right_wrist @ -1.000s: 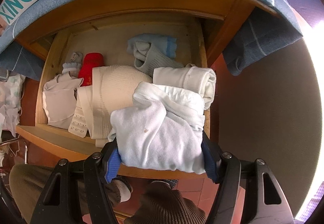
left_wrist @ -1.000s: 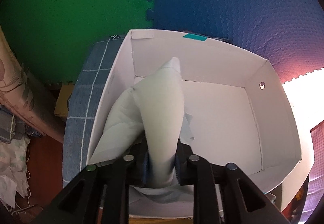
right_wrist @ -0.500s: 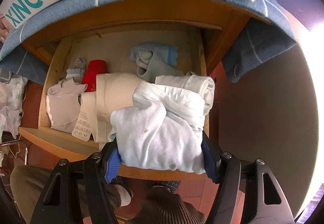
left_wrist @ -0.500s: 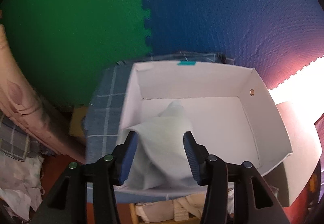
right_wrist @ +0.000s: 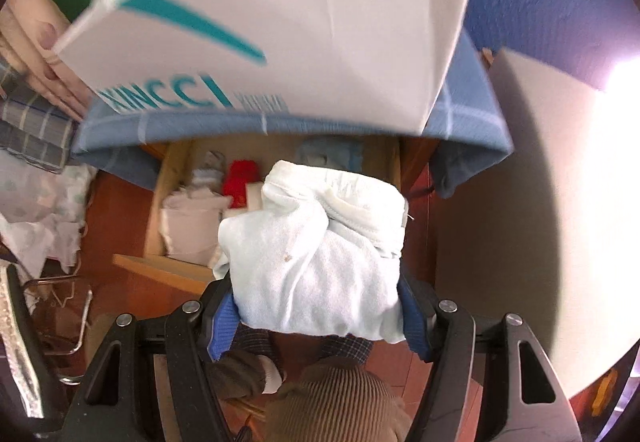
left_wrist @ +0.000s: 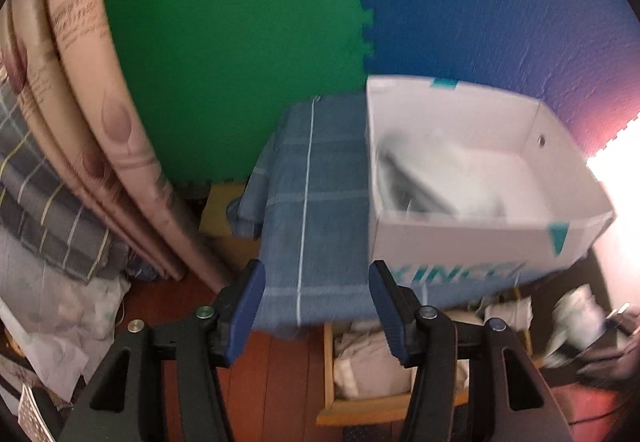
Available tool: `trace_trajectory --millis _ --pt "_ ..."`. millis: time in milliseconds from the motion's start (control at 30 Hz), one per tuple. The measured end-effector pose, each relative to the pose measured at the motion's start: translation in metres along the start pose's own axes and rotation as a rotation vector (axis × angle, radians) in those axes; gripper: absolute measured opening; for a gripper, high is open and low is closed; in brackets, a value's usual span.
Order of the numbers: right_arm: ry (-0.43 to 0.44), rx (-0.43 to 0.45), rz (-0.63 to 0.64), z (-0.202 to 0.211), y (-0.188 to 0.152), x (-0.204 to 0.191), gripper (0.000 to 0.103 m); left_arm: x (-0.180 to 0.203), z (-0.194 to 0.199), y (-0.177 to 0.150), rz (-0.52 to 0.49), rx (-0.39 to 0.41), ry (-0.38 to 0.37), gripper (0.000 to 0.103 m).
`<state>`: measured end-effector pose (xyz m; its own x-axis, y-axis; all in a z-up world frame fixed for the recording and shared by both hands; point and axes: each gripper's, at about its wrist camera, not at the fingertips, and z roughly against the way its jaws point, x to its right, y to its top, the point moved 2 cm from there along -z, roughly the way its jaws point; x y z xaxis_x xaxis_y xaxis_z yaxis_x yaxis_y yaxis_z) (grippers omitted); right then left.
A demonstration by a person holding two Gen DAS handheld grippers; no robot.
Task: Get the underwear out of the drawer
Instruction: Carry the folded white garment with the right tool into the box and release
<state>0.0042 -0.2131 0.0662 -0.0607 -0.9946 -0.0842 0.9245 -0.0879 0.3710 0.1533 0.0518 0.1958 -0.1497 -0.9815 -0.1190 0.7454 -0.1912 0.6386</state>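
Left tongs – jaws apart, just been opening, nothing between them; pale folded garment lies in the white cardboard shoebox. Right tongs – clamped on a white rolled underwear bundle, above the open wooden drawer.

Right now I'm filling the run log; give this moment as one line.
left gripper: open, empty, jaws just opened | right gripper: shut on white underwear, above drawer | shoe box: holds pale garment

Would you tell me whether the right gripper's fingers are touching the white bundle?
Touching. The right wrist view shows both blue fingers pressed against the sides of the white bundle.
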Motion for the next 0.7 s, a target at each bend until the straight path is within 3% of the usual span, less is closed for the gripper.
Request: trace_trajectory --millis 267,433,533,700 --pt "-0.015 0.134 0.072 0.091 0.032 -0.014 0.064 -0.001 -0.032 -0.051 0.015 -0.105 0.011 0.055" --pt "-0.042 0.205 0.075 0.121 0.077 -0.022 0.064 0.003 -0.048 -0.063 0.010 -0.131 0.019 0.055" --pt "-0.059 0.209 0.065 0.121 0.110 -0.025 0.064 0.001 -0.056 -0.068 0.017 -0.150 0.018 0.055" --pt "-0.104 0.136 0.054 0.077 0.161 -0.023 0.064 -0.003 -0.069 -0.076 0.023 -0.176 0.027 0.055"
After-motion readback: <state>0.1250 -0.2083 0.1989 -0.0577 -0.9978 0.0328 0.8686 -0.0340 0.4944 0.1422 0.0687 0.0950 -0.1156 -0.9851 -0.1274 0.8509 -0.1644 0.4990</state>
